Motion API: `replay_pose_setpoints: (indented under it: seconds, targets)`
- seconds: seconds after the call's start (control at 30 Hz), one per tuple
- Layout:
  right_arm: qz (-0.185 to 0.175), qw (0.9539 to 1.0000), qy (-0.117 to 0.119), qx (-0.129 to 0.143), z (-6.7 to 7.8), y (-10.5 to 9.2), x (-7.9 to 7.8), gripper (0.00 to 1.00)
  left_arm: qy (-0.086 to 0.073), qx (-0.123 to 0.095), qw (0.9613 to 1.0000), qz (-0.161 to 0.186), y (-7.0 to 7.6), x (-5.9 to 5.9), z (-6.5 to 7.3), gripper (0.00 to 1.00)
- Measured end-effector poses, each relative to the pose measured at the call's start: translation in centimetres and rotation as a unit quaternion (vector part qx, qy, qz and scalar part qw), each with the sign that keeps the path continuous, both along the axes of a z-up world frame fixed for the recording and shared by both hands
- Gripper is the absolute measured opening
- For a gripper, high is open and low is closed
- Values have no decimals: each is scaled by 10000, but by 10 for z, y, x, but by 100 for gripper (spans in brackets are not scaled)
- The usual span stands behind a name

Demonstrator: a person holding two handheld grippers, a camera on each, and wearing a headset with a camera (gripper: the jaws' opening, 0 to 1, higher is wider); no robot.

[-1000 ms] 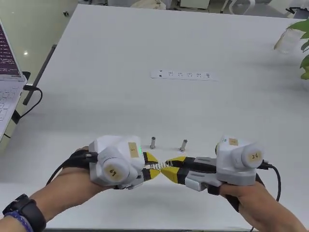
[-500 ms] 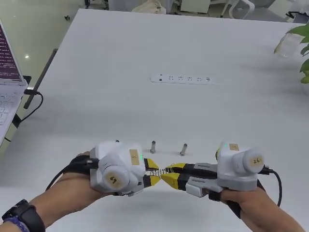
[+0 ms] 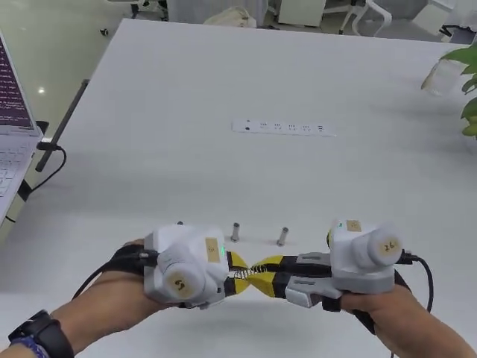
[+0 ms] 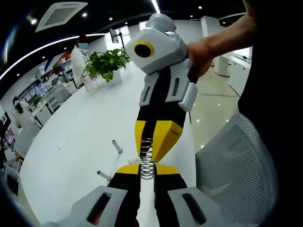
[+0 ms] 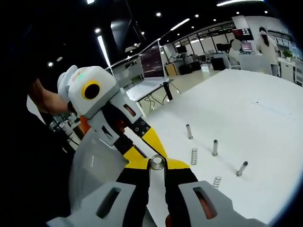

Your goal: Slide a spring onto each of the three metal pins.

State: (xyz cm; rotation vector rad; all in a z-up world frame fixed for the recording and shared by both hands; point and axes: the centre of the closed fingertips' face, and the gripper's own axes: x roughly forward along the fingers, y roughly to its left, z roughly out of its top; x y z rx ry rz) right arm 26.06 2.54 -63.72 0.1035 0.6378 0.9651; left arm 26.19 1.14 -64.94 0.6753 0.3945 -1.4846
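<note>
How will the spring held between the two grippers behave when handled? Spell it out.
The spring is a thin open wire coil, so it probably flexes and squashes under a hard pinch. It looks tiny beside the left gripper and right gripper, so likely very light. Being round, it may roll or spring away on the smooth table if released.

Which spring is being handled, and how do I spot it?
Near the front edge of the white table, the left gripper and right gripper meet tip to tip. The spring is the wire coil pinched between their yellow jaws, off the surface, unlike the two loose springs beside the pins.
</note>
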Motion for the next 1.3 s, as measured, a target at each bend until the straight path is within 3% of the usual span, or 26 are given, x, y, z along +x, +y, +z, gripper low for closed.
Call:
replay_pose_setpoints:
  seconds: [0.17,0.27,0.5,0.53,0.83,0.9,1.1,1.23,1.3]
  targets:
    - [364,9980,-189,-475,3,-3,0,9,47,-101,9999,-29,-4,0,3,2]
    - [713,9931,-335,-864,6,-5,-1,9,97,-198,9997,-80,-7,0,7,2]
    - [1205,9828,-531,-1292,11,-6,-3,9,219,-369,9990,-112,-11,-1,13,2]
    - [1417,9774,-619,-1439,11,-6,-5,9,234,-392,9989,-140,-12,-2,14,2]
    - [2102,9528,-892,-2001,9,-3,-10,9,306,-381,9985,-262,-11,-7,14,2]
    - [2267,9451,-984,-2136,9,-1,-12,9,334,-365,9984,-290,-11,-9,13,2]
    - [2449,9338,-1148,-2344,8,0,-13,9,434,-359,9980,-292,-9,-9,12,1]
    - [2536,9292,-1195,-2409,7,0,-14,9,500,-353,9976,-318,-9,-11,12,1]
    - [2648,9233,-1236,-2490,6,0,-15,9,535,-343,9974,-348,-9,-12,11,1]
